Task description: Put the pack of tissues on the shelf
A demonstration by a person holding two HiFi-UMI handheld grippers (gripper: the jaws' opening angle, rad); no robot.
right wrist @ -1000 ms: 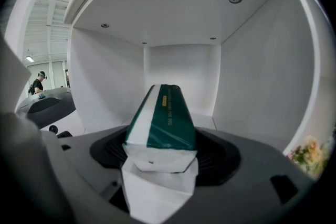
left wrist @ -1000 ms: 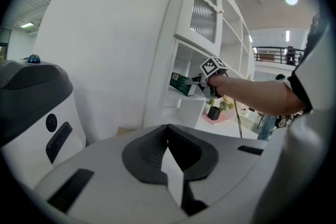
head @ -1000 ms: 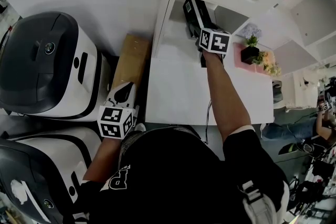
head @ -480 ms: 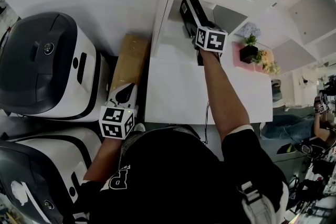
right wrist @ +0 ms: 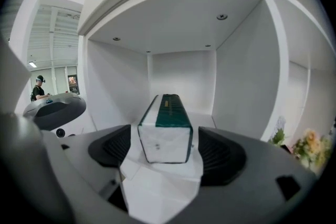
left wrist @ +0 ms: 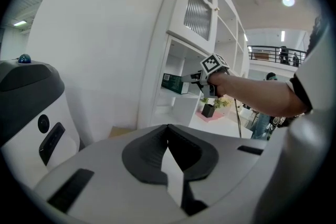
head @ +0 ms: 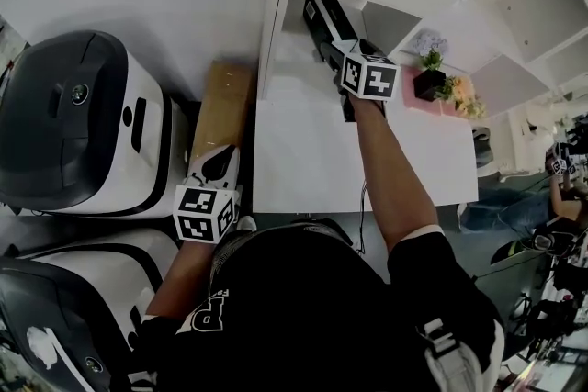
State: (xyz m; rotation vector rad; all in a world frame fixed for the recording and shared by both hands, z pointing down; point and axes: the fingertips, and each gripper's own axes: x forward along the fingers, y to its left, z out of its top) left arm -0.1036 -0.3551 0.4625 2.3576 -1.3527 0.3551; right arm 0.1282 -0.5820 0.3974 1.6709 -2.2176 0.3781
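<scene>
Right hand-held gripper (right wrist: 165, 157) jaws have widened, opening to release the pack (right wrist: 167, 131) seated between them on the shelf (right wrist: 241, 76); left hand-held gripper (left wrist: 169, 136) closed, idle.

The scene holds one pack of tissues (head: 317, 14); one white shelf (head: 303, 142); two white-and-dark machines (head: 83, 124); one cardboard box (head: 225, 106); one potted plant (head: 428, 82).

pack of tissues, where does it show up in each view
Head view: the pack of tissues is at top centre, lying in the open shelf compartment.
Left gripper view: small green box just above centre.
Right gripper view: dead centre, between the opening tongs of the right gripper.
Shared landmark: the white compartment around it.
</scene>
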